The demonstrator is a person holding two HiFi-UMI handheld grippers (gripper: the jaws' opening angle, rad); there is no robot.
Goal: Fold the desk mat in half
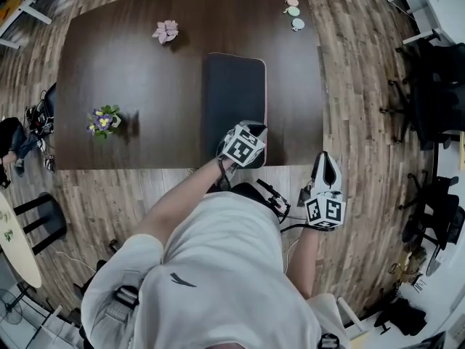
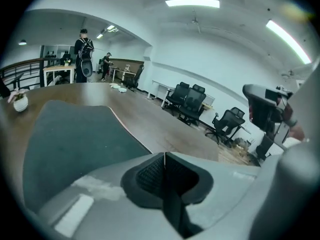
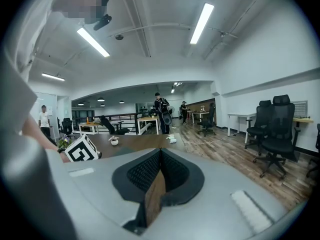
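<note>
A dark desk mat lies flat on the brown table, its long side running away from me. My left gripper sits over the mat's near right corner. In the left gripper view the mat spreads ahead to the left, and its pale right edge runs up to the left gripper. That gripper's pads are pressed together; I cannot tell whether any mat is pinched between them. My right gripper hangs off the table over the floor, beside my body. In its own view the right gripper is shut with nothing in it.
A pink flower pot stands at the table's far left and a purple flower pot at the near left. Small round pieces lie at the far right corner. Office chairs stand to the right. A person stands far off.
</note>
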